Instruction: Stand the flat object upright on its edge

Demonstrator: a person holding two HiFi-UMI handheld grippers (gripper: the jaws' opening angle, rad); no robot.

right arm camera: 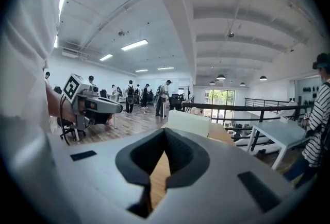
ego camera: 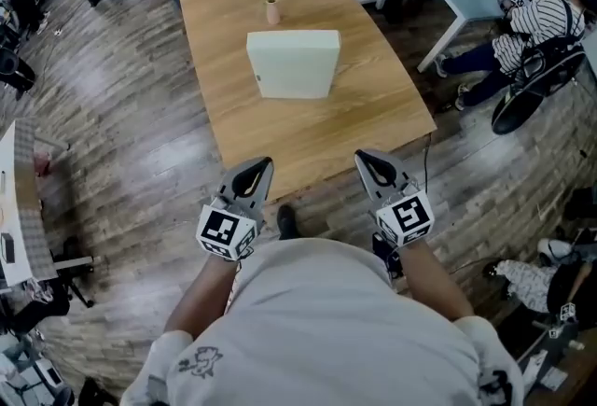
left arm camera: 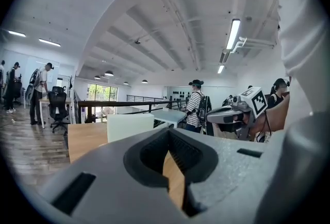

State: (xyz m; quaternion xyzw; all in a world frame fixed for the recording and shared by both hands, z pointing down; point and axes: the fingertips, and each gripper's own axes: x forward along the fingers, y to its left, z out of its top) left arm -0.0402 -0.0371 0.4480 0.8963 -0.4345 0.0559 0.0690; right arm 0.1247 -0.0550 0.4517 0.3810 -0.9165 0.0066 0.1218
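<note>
Left gripper (ego camera: 261,167) and right gripper (ego camera: 366,160) hang clenched and empty at the table's (ego camera: 373,129) near edge. Mid-table sits the slab (ego camera: 293,68): cream-white, plain, square-cornered, thick.

- Head view: the camera sits on my head, facing forward and steeply down. From well above, it takes in my shoulders, both arms and the wooden table (ego camera: 317,129) ahead.
- Left gripper view: the camera rides on my left gripper (left arm camera: 167,153) and looks almost level along its jaws, which fill the lower frame at close range.
- Right gripper view: same mounting on my right gripper (right arm camera: 164,158), same near-level aim.
- Overlap: all three views cover the table and the pale block (ego camera: 294,63) on it. Each gripper view also catches the other gripper at its side.
</note>
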